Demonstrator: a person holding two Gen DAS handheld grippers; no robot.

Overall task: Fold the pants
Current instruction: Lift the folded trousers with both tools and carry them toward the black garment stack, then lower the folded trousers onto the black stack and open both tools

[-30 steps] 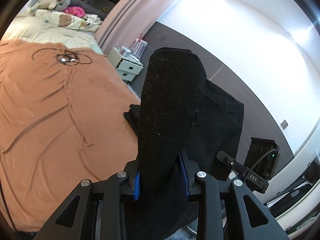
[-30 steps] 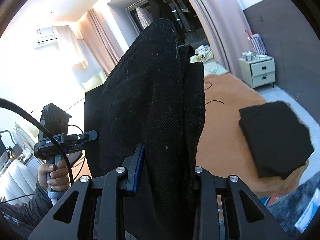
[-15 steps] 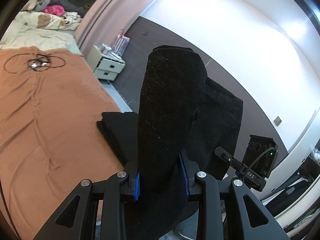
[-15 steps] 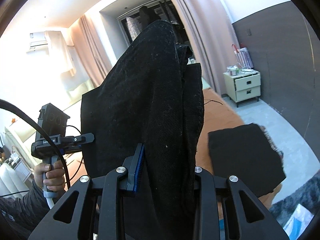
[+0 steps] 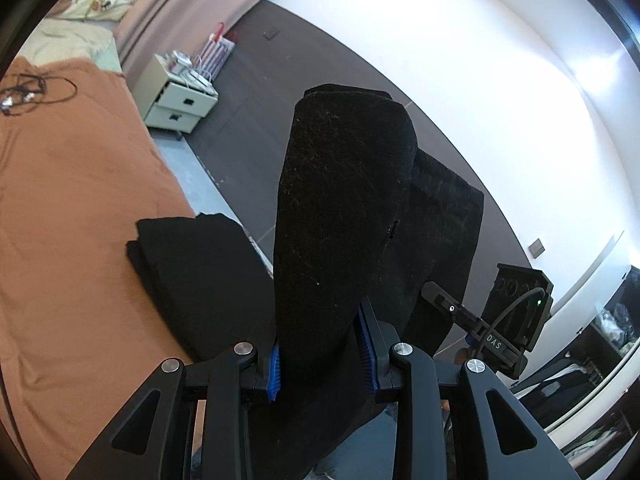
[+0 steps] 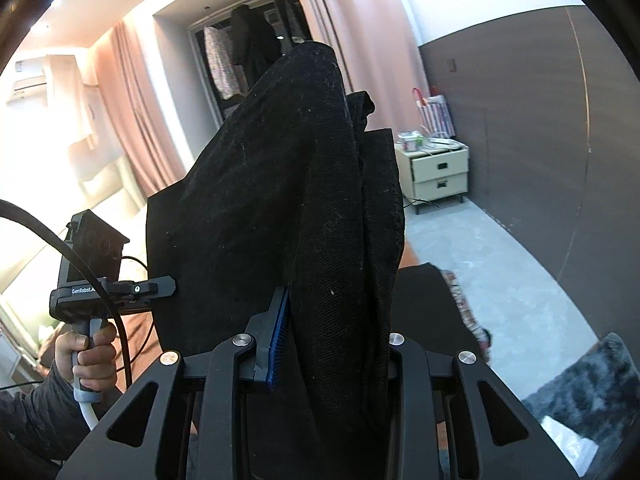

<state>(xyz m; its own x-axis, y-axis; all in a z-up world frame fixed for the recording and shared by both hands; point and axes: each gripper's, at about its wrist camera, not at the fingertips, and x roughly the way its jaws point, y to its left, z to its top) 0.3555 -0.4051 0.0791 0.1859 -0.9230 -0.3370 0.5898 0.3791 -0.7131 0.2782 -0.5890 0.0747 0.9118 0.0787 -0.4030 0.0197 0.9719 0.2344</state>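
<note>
Between 2 grippers: black pants [image 5: 344,216], folded bundle held aloft beside bed [image 5: 72,216]. Left gripper [image 5: 322,354] clenched on 1 end, right gripper [image 6: 332,336] on other. Fabric soft, thick, fairly heavy (likely sags between grips); keep hold at folded edges.

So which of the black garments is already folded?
The black pile lying flat on the orange bedspread. The other black pants hang clamped in the left gripper and right gripper.

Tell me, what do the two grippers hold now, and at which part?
Both hold the black pants: the left gripper and the right gripper each clamp a thick folded bunch. Which part cannot be told.
</note>
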